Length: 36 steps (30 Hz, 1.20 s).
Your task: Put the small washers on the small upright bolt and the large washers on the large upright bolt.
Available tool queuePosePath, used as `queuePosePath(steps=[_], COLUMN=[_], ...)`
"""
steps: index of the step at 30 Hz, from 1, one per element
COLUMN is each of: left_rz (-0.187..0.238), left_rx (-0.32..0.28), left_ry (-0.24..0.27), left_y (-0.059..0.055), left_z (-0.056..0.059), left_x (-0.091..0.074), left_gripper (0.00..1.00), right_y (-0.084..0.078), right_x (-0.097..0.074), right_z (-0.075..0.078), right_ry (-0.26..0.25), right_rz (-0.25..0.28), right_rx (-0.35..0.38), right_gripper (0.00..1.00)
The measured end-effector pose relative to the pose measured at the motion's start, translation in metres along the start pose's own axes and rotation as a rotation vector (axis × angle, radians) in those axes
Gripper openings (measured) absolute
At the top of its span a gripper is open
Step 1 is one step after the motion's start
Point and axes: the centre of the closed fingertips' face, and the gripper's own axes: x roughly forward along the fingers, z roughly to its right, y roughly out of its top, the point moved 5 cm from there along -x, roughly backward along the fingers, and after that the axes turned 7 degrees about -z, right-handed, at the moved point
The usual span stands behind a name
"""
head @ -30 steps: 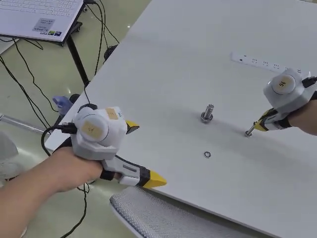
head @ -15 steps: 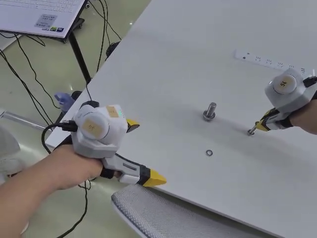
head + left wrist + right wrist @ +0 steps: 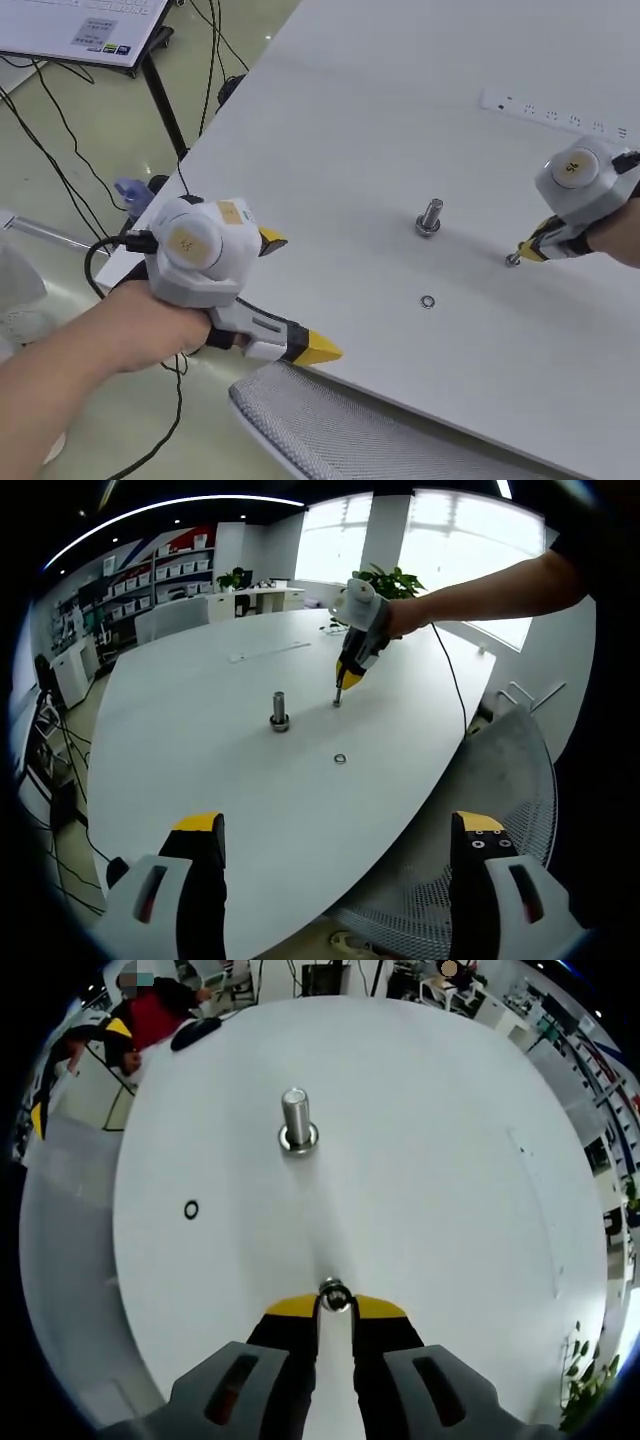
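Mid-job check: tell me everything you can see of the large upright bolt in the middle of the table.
The large upright bolt looks like bare silvery metal: a stubby round shaft with a flat top, standing vertical on the white table. A wider metal ring sits at its foot; whether that is the bolt's head or washers already on it cannot be told. Nothing but the table touches it. The right gripper is at the small bolt beside it, and a loose washer lies apart.

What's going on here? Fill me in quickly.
A person works two handheld grippers at a white table. The right gripper has its tips closed at the top of the small upright bolt. The left gripper hangs open by the table's near edge. One loose washer lies near the large upright bolt.
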Motion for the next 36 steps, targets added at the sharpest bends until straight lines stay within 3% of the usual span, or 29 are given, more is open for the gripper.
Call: queuePosePath(steps=[36], left_rz=[-0.033], left_rx=[-0.019], left_ry=[-0.008], left_y=[-0.013], left_z=[-0.002], left_x=[0.005], left_gripper=[0.91], right_y=[0.001], right_x=[0.031], right_z=[-0.001], right_ry=[0.011], right_rz=[-0.049], right_rx=[-0.031], right_gripper=[0.13])
